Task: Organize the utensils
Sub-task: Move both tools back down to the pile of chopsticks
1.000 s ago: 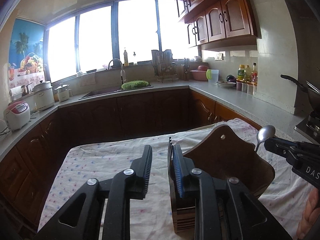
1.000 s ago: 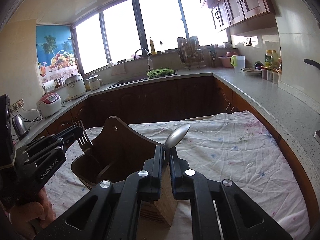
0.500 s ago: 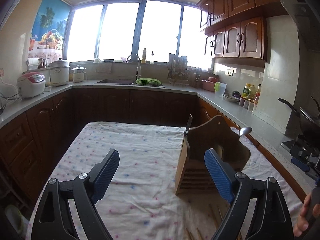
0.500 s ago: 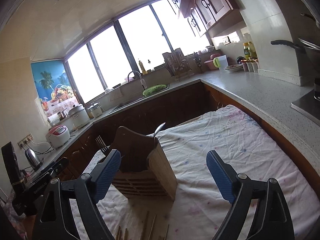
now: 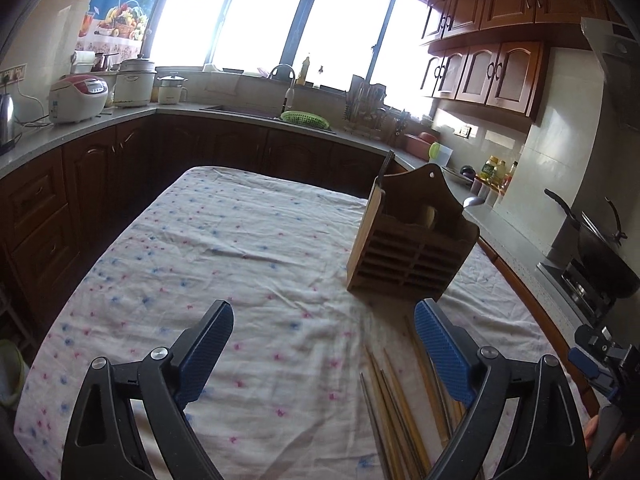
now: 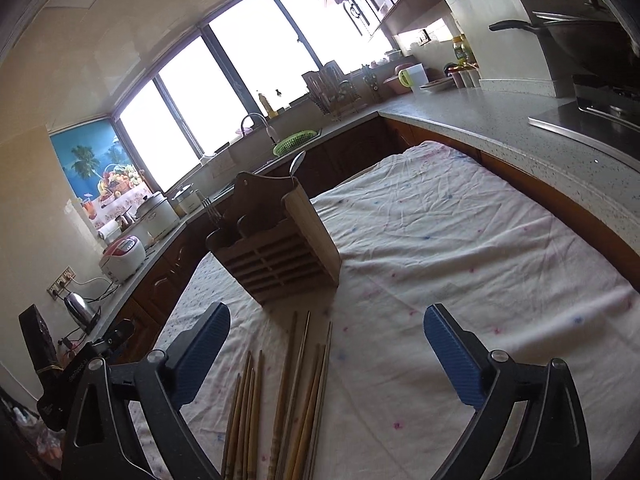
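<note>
Clothed table bears holder, chopsticks.

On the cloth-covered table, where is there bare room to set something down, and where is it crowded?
Bare cloth runs from the wooden utensil holder across to the table's cabinet-side edge, and again on the holder's other side toward the stove-side counter. It is crowded in front of the holder, where loose chopsticks lie fanned on the cloth.

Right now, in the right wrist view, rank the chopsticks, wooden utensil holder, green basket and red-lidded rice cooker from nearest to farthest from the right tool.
1. Chopsticks: on the cloth, just ahead of the open right tool, toward its left finger.
2. Wooden utensil holder: ahead, upright on the cloth.
3. Red-lidded rice cooker: left counter.
4. Green basket: by the far sink.
</note>
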Available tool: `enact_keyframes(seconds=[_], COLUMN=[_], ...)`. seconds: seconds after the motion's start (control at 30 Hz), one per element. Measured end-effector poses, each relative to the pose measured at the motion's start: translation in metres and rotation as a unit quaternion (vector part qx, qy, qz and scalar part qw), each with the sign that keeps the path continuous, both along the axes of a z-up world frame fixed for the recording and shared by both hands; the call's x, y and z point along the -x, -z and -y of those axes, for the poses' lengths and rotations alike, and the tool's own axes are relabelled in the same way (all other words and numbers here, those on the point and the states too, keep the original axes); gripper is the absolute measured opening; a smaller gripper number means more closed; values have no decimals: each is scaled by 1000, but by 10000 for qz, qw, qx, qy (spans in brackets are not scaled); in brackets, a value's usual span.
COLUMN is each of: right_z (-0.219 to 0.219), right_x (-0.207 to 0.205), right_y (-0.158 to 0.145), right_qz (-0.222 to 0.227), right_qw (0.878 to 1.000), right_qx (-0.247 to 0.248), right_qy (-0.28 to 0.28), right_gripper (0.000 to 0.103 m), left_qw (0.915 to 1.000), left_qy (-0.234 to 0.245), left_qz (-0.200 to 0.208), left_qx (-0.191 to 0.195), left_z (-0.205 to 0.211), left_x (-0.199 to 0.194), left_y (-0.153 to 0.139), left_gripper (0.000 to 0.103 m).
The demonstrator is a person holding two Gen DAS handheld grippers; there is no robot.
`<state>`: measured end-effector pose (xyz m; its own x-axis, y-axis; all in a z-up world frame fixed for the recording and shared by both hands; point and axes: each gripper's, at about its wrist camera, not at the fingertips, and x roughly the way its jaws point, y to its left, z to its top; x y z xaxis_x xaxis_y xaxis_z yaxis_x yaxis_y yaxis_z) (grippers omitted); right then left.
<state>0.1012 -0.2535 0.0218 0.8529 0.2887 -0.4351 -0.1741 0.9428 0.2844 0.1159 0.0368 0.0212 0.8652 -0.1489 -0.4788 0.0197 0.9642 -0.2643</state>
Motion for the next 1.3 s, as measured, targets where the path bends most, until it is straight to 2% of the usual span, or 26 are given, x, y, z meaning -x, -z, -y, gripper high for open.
enact_keyframes(seconds=[0.3, 0.8, 0.9, 1.07, 1.2, 1.3], right_z=[-7, -19, -20, -23, -27, -30], right_x=[21, 10, 6, -6, -17, -26], right_y=[16, 30, 33, 40, 44, 48], right_qz=[7, -322, -400, -643, -761, -871], right_qw=[9996, 9976, 9972, 9958, 9945, 9928], right_qx=[271, 605, 611, 627, 680, 802], right_qy=[-40, -115, -131, -205, -242, -163], right_gripper=[99, 96, 90, 70, 58, 48], left_qw=[9992, 9935, 9917, 9871, 9831, 9789], left_qy=[86, 381, 496, 665, 821, 923], left_qz=[-348, -888, -997, -1250, -1466, -1636], left_qx=[-189, -600, -644, -742, -726, -803], left_z=[9, 33, 39, 50, 56, 61], left_x=[10, -7, -13, -28, -41, -52], left_y=[5, 12, 16, 25, 31, 38], left_gripper=[93, 91, 87, 73, 66, 56])
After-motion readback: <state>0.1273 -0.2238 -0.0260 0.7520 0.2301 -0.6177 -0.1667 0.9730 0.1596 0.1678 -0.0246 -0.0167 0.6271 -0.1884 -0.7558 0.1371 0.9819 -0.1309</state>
